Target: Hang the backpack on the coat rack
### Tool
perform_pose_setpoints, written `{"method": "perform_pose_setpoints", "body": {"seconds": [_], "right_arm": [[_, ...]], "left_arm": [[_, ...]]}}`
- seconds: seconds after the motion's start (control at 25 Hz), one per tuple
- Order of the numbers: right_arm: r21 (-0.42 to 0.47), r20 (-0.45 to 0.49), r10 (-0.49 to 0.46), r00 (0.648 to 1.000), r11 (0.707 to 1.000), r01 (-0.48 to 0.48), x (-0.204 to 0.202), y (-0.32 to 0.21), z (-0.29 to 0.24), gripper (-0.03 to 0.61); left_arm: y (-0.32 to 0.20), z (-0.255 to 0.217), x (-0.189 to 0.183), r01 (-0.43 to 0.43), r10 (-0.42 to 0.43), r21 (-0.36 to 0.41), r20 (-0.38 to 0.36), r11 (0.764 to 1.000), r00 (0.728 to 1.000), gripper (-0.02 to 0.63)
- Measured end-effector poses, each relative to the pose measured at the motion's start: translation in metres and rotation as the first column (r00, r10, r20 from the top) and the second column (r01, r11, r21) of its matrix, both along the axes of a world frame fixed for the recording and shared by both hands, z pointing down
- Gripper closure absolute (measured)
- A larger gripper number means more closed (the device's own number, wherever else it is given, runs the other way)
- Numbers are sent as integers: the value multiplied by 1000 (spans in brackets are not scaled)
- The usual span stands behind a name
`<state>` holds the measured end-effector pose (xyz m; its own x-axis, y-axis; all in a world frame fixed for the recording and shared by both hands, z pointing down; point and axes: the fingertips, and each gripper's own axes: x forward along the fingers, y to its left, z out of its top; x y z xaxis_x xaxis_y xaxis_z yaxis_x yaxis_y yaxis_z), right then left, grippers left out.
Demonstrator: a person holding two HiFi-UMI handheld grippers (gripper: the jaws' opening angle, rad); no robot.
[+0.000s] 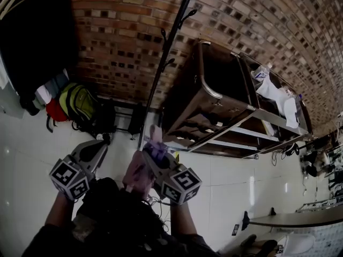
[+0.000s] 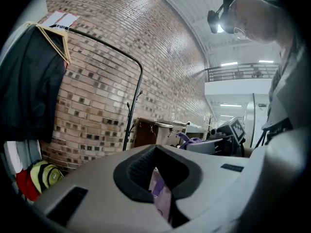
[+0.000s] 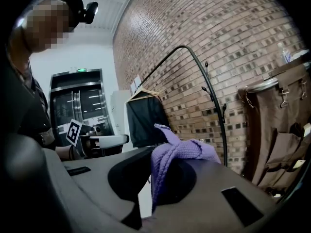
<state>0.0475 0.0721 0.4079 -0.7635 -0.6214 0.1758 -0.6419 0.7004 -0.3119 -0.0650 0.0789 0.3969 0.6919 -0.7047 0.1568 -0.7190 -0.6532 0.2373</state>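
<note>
A pink and purple backpack hangs low between my two grippers in the head view. My right gripper is shut on its knitted purple strap, which bunches over the jaws. My left gripper is a little to the left of the bag, jaws together. In the left gripper view the pink fabric shows through the slit under the shut jaws of the left gripper. The black coat rack with side hooks stands ahead against the brick wall. The coat rack shows in the left gripper view, and one coat rack hook in the right gripper view.
A black garment hangs on a rail at the left, with a yellow-green bag and a red bag under it. A brown cabinet stands right of the rack. A tabletop sits at the lower right on the white tiled floor.
</note>
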Motion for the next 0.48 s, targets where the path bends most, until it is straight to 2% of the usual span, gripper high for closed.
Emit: {"method": "perform_pose_setpoints", "body": {"seconds": [0.16, 0.32, 0.48], "right_arm": [[-13, -6, 16, 1000, 1000, -16, 8, -23, 6, 575], [-24, 14, 8, 1000, 1000, -8, 12, -46, 9, 575], [-35, 29, 44, 999, 998, -43, 23, -85, 13, 575]], "left_arm": [[-27, 1, 4, 6, -6, 1, -12, 1000, 1000, 589], [-64, 10, 14, -21, 21, -2, -18, 1000, 1000, 589], [-115, 10, 26, -61, 61, 12, -27, 998, 998, 589]]}}
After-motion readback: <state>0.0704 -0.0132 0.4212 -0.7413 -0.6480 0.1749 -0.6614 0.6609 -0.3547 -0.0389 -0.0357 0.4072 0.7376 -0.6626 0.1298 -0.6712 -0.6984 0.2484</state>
